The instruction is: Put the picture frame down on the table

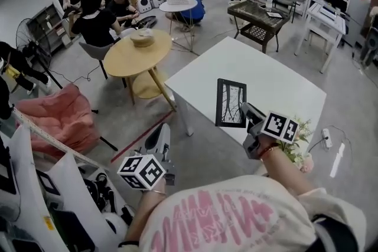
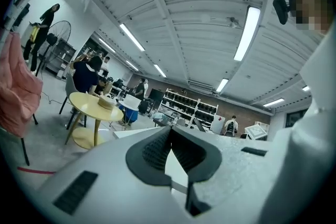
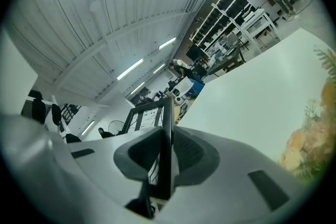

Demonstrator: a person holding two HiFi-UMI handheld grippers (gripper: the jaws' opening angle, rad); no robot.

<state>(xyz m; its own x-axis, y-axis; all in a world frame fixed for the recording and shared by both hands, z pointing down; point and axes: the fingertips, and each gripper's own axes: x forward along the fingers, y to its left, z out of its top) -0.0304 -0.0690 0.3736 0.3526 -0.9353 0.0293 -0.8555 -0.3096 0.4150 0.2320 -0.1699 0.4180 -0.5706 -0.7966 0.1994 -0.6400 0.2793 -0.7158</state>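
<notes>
**Supervisor:** Item one. Where is the picture frame (image 1: 231, 102)?

**Inspector:** It is held upright in the right gripper (image 1: 247, 112). The frame has a black rim around a white sheet marked with dark branching lines. In the head view it stands at the near edge of the white bench (image 1: 266, 77). No view shows whether its lower edge touches the bench top.

**Supervisor:** And the grip on it?

**Inspector:** In the right gripper view the frame (image 3: 164, 113) runs edge-on straight between the two dark pads. The fingers (image 3: 193, 153) are closed against it from both sides, parted only by the frame's own thickness. From the head view, the hold is on the frame's right-hand side, low down. The bench (image 3: 252, 86) spreads out pale beyond it.

**Supervisor:** The other unit?

**Inspector:** The left gripper (image 1: 163, 133) is low on the person's left. It is off the bench, over the grey floor (image 1: 207, 150), and well apart from the frame. In the left gripper view its fingers (image 2: 153, 152) meet at the tips with nothing between them. A strip of the white bench (image 2: 131, 132) shows beyond them.

**Supervisor:** Anything else close to the work?

**Inspector:** One item. A small plant (image 1: 295, 141) with green leaves and pale pink flowers sits on the bench just beside the right hand, on the side away from the frame. It shows again, blurred, at the right edge of the right gripper view (image 3: 310, 149).
</notes>
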